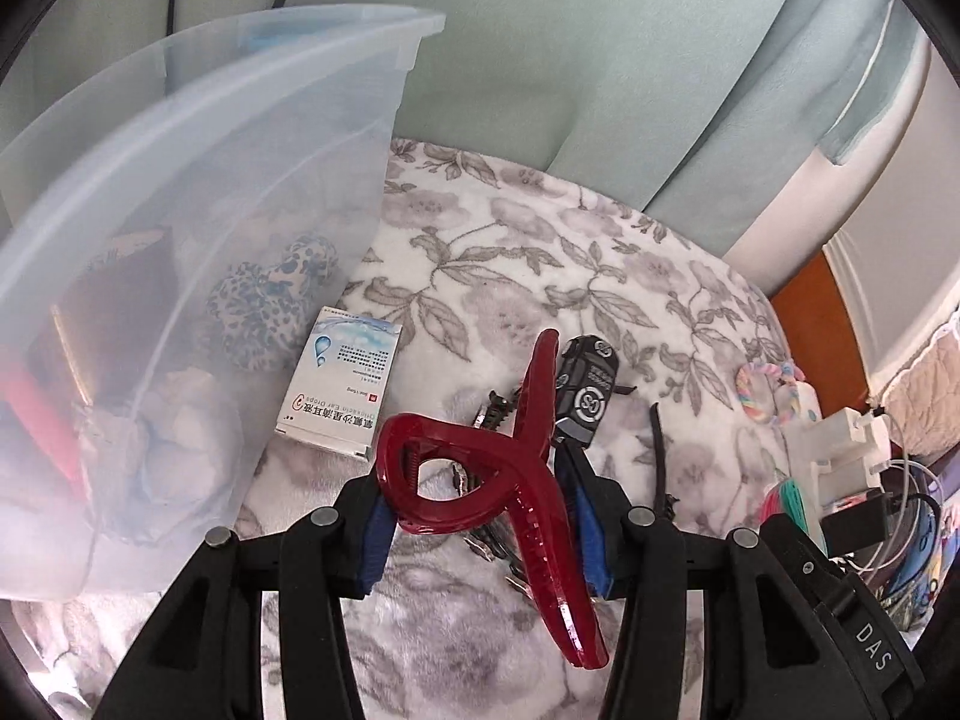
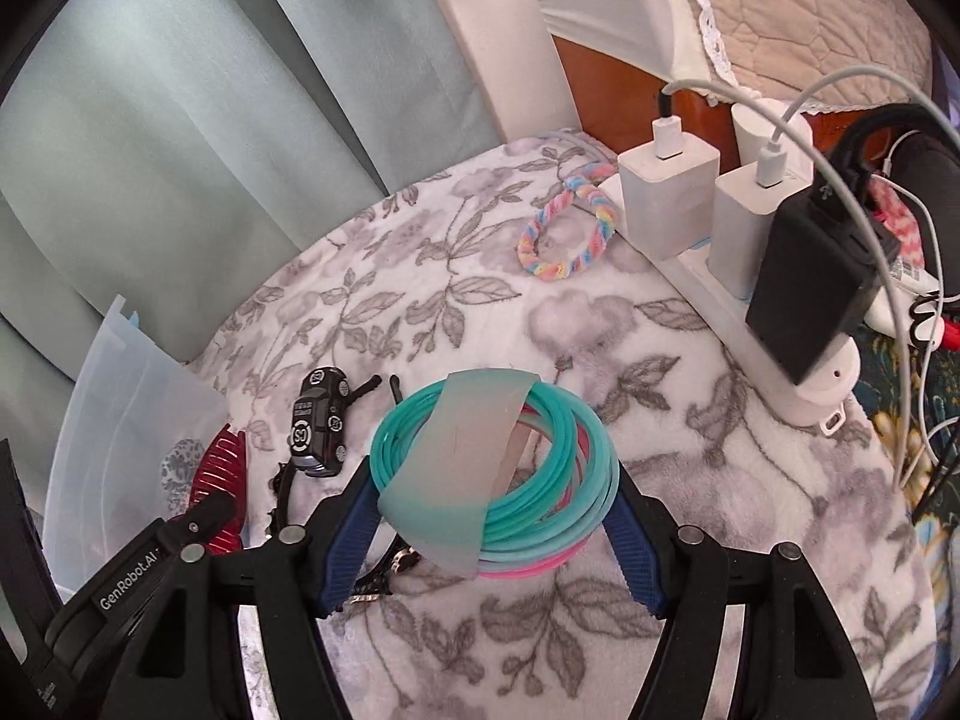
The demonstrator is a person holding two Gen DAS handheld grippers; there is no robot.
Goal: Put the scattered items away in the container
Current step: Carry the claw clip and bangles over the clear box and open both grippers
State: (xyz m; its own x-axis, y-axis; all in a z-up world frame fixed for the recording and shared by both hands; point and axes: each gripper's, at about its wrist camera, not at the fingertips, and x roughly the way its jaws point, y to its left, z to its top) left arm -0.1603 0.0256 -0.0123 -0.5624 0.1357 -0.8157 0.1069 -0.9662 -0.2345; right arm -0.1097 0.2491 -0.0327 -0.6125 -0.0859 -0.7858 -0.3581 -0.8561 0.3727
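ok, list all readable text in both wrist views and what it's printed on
"DAS" – right gripper body, seen at the left wrist view's lower right.
"GenRobot.AI" – left gripper body, seen at the right wrist view's lower left.
"Ear Drops" – white medicine box, upside down; its other print, including the Chinese characters, is too small to read.
Round emblems on the black toy car: too blurred to read.

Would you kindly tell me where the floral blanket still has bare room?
Bare: floral blanket between the toy car, rainbow scrunchie and curtain; also below the power strip. Crowded: black clips around the car, beside the ear-drops box.
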